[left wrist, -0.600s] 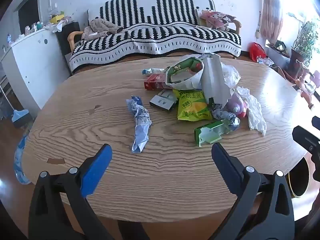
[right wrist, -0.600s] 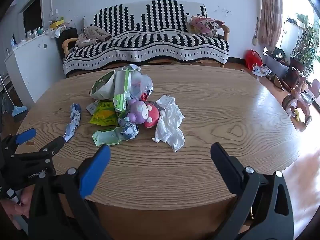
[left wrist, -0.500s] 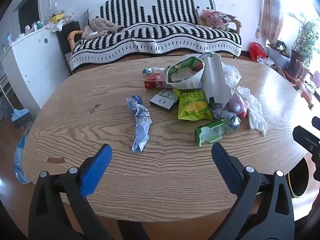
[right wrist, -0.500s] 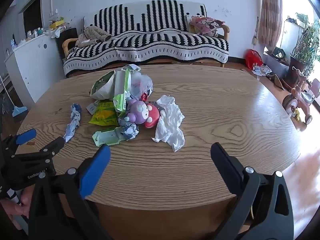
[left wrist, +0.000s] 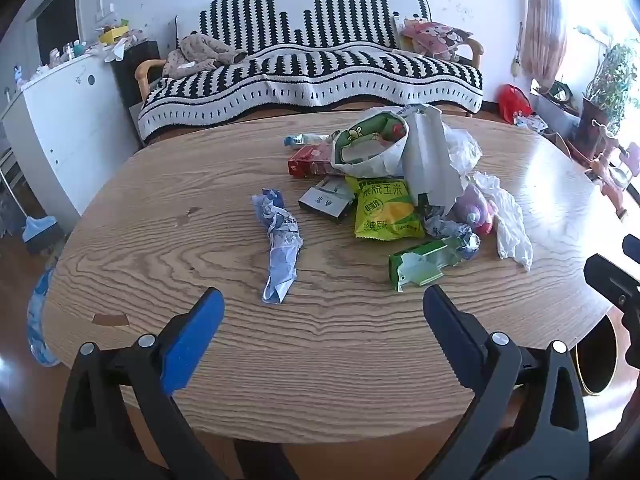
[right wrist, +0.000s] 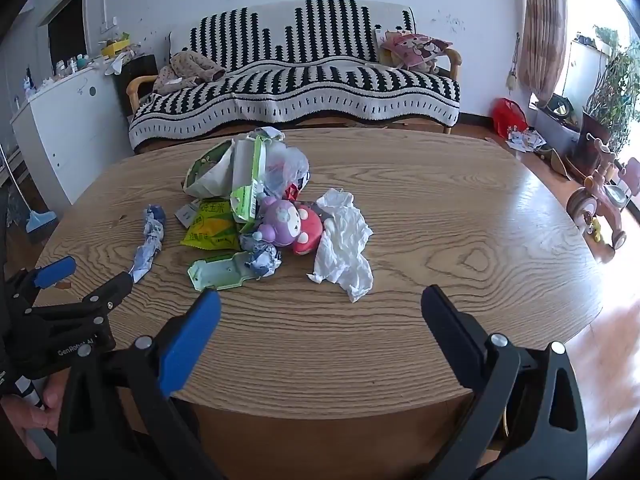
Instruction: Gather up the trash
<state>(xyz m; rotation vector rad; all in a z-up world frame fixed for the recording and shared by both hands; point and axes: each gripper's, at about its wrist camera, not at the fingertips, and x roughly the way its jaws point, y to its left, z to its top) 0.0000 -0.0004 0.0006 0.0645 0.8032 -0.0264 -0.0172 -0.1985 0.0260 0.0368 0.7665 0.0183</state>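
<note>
A heap of trash lies on the oval wooden table (left wrist: 340, 344): a crumpled blue-white wrapper (left wrist: 280, 248), a yellow-green snack bag (left wrist: 386, 210), a flattened green carton (left wrist: 420, 262), a white tissue (left wrist: 510, 222), a small grey box (left wrist: 326, 200) and a red box (left wrist: 306, 162). From the right wrist I see the same wrapper (right wrist: 149, 242), carton (right wrist: 218, 274), tissue (right wrist: 346, 242) and two round toys, purple (right wrist: 282, 222) and red (right wrist: 308, 234). My left gripper (left wrist: 322, 304) is open over the near edge, short of the wrapper. My right gripper (right wrist: 320, 302) is open too, nothing between its fingers, just short of the tissue.
A striped sofa (left wrist: 312, 68) stands behind the table and a white cabinet (left wrist: 60, 120) at the left. A dark round bin (left wrist: 596, 356) sits on the floor by the table's right end. Toys and plants crowd the right side of the room (right wrist: 600, 184).
</note>
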